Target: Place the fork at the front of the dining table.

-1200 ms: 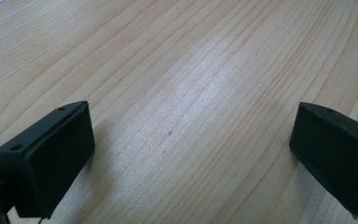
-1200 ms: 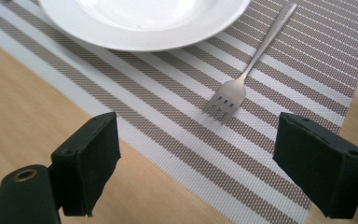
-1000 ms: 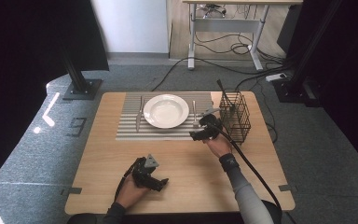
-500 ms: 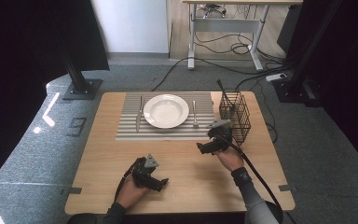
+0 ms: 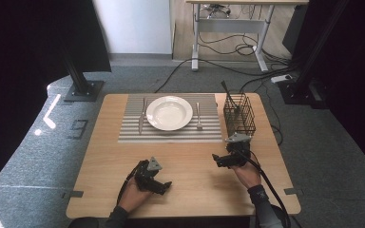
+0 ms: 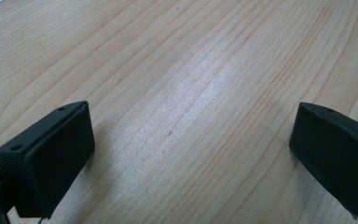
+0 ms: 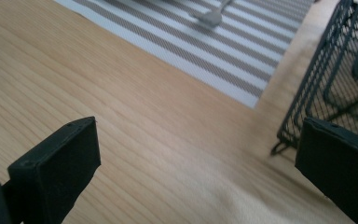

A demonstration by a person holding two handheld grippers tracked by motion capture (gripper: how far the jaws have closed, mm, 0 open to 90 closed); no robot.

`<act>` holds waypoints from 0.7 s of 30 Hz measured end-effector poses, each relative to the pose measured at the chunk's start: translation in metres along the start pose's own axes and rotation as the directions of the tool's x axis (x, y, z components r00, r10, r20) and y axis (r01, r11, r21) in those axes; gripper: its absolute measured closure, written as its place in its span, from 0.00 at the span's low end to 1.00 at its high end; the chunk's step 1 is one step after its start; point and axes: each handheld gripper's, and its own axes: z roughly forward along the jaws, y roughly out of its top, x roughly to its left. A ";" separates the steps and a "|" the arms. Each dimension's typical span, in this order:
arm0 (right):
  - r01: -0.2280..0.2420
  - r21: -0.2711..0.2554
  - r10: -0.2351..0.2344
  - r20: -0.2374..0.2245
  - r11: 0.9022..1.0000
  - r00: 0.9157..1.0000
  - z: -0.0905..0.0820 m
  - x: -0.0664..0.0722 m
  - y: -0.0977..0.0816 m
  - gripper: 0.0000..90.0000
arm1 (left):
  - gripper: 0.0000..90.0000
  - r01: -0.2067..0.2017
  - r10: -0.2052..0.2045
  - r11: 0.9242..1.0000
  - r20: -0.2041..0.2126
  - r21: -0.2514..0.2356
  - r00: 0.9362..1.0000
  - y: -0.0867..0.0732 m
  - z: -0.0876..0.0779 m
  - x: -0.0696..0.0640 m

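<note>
1. Steel fork (image 5: 198, 116) lies on the striped placemat (image 5: 171, 134), just right of the white plate (image 5: 169, 112); the knife (image 5: 142, 115) lies left of it.
2. The right tool (image 5: 220, 160), jaws just opened wide and empty, hangs over bare wood near the wire basket (image 5: 239, 115). Judged best: draw it clear low and level, away from the mesh.
3. The left tool (image 5: 158, 185) rests wide open, empty.
4. Pale wooden desk (image 5: 100, 161); grey carpet, trailing cables beyond.

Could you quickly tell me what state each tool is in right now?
Left tool: open, holding nothing, over bare table.
Right tool: open, holding nothing, near the wire basket.
</note>
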 end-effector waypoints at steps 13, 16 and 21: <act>-0.049 0.051 0.048 0.027 0.998 0.999 0.021 -0.017 -0.052 0.00 | 0.00 0.001 -0.001 1.000 0.000 -0.001 1.000 0.000 0.000 0.000; -0.071 0.051 0.070 0.016 0.996 0.997 0.023 -0.020 -0.056 0.00 | 0.00 0.000 0.000 1.000 0.000 0.000 1.000 0.000 0.000 0.000; -0.076 0.053 0.075 0.020 0.996 0.997 0.023 -0.021 -0.057 0.00 | 0.00 0.000 0.000 1.000 -0.001 0.000 1.000 0.000 0.000 0.000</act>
